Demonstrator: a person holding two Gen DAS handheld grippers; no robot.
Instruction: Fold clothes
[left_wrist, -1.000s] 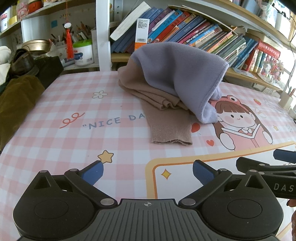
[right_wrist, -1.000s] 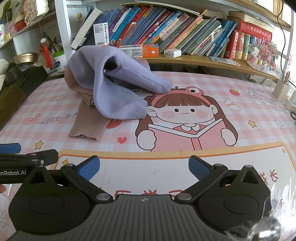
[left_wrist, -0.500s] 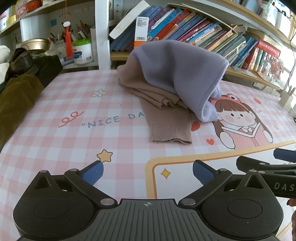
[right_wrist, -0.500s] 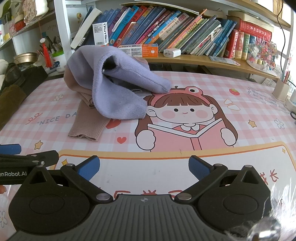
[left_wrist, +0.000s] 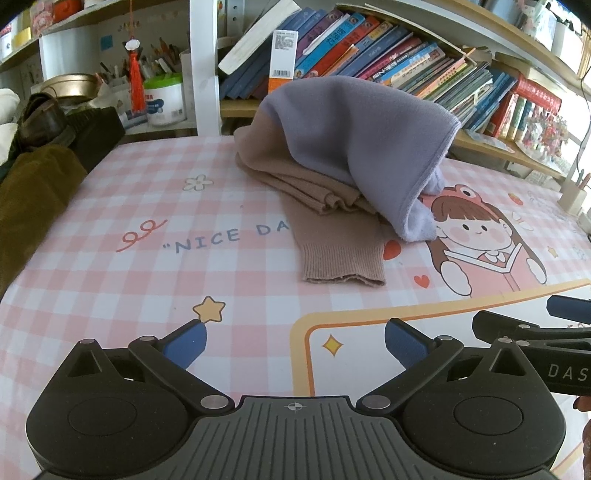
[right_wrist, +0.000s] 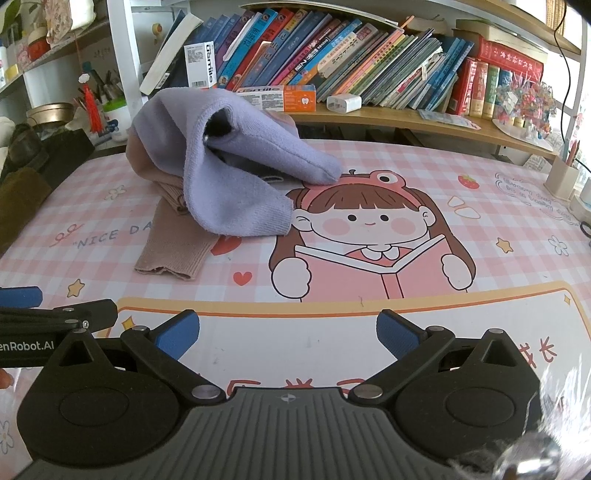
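A lavender garment (left_wrist: 354, 140) lies crumpled on top of a tan knit garment (left_wrist: 340, 236) at the far middle of the table; both show in the right wrist view too, lavender (right_wrist: 229, 177) and tan (right_wrist: 173, 247). A tan ribbed sleeve sticks out toward me. My left gripper (left_wrist: 293, 341) is open and empty, low over the table in front of the pile. My right gripper (right_wrist: 286, 334) is open and empty, to the right of the left one, also short of the clothes.
The table has a pink checked cloth (left_wrist: 110, 229) with a cartoon girl print (right_wrist: 369, 236). A bookshelf (right_wrist: 369, 74) runs behind. Dark and olive clothes (left_wrist: 33, 184) lie at the left edge. A pen holder (right_wrist: 561, 177) stands at the right.
Both grippers have crept slightly forward toward the clothes pile; the clothes have not moved and both grippers stay open.
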